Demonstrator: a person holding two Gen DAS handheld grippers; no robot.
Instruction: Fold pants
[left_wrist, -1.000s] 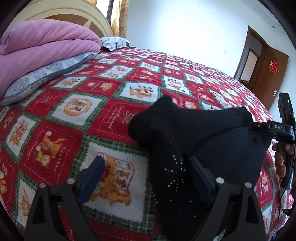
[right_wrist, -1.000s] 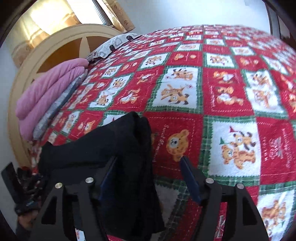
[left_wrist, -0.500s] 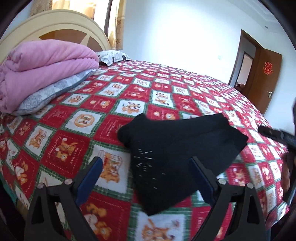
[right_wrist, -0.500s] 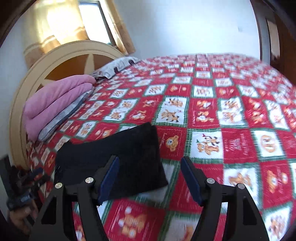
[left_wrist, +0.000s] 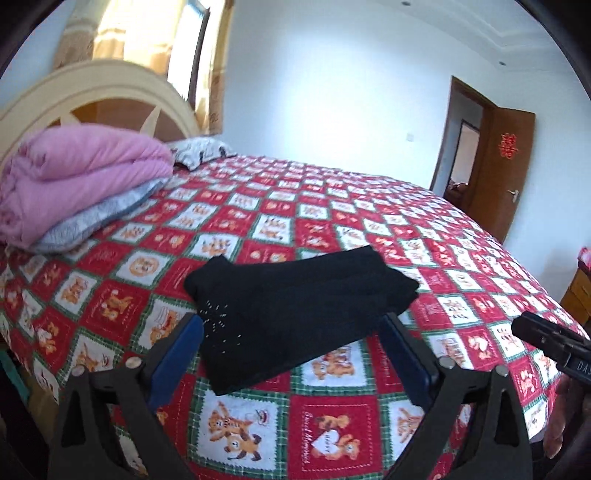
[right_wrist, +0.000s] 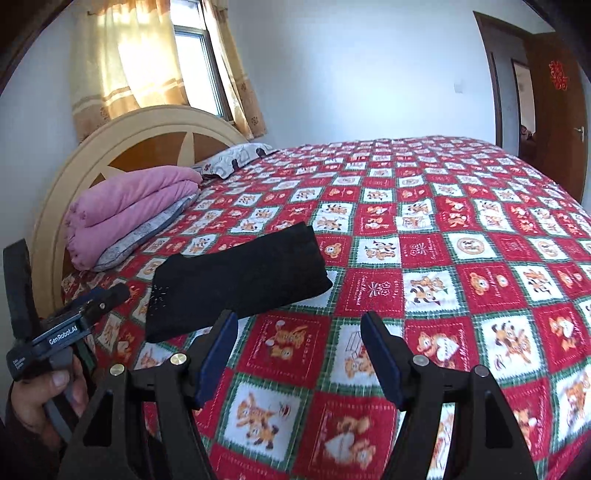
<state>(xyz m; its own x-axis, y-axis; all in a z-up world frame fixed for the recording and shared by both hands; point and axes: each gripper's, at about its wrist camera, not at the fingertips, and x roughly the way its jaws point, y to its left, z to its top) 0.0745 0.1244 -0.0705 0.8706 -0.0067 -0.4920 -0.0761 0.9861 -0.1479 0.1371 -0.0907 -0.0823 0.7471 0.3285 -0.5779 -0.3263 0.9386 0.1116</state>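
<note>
A: Two hand-held grippers, left (left_wrist: 291, 354) and right (right_wrist: 297, 350), both wide apart, holding nothing.

B: The pants (left_wrist: 295, 314) lie folded near the bed's (left_wrist: 369, 206) front edge. Looks done; maybe smooth them.

Black pants (right_wrist: 236, 280), folded into a flat rectangle, lie on a red, white and green patchwork bedspread (right_wrist: 443, 240) near the bed's left edge. The right gripper (right_wrist: 295, 350) hovers in front of them, jaws spread and empty. At far left a hand holds the left gripper (right_wrist: 74, 321). A folded pink blanket (right_wrist: 129, 206) sits by the headboard (right_wrist: 147, 125).
</note>
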